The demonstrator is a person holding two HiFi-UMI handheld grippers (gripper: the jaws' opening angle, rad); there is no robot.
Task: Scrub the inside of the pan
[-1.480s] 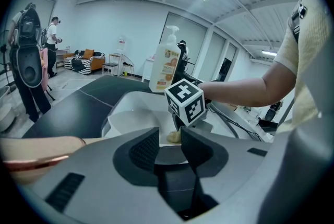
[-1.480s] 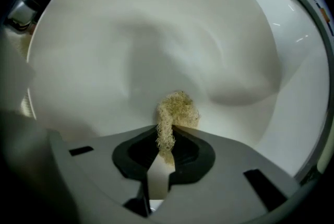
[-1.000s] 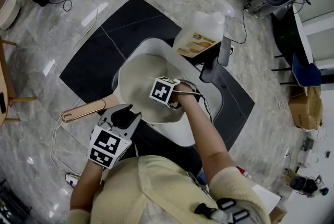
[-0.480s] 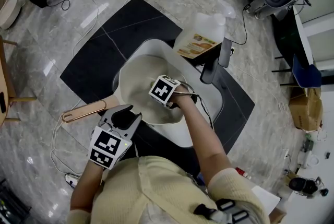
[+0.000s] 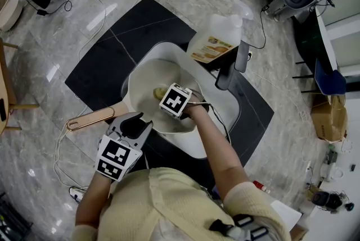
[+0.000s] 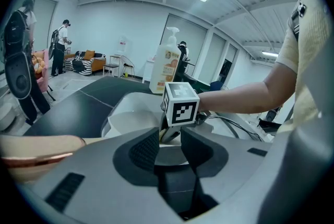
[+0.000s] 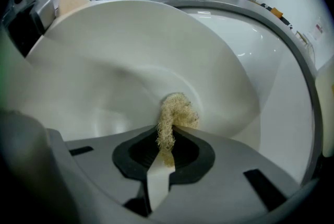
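right gripper view shows the pan (image 7: pixel 130 50) filling the frame, its pale inside bare and smooth. the right gripper (image 7: pixel 166 147) has its jaws pinched on a straw-coloured scrubber (image 7: pixel 175 113), whose frayed end presses on the pan's floor. from the head view the pan sits in a white basin (image 5: pixel 169 50), and its copper-coloured handle (image 5: pixel 90 119) points out to the pan's left. the left gripper (image 6: pixel 169 147) is at the pan's near edge, just beside the handle's root, with its jaws closed on the rim. beyond the pan's far side stands a pump bottle (image 5: pixel 216 37) with an orange and green label; its print is too small to read. under the basin lies a black mat (image 5: pixel 129 32). each gripper's cube bears black and white square markers. the person's right forearm (image 5: pixel 216 147) hides part of the pan's near rim, and the left gripper view cuts off the handle's end.
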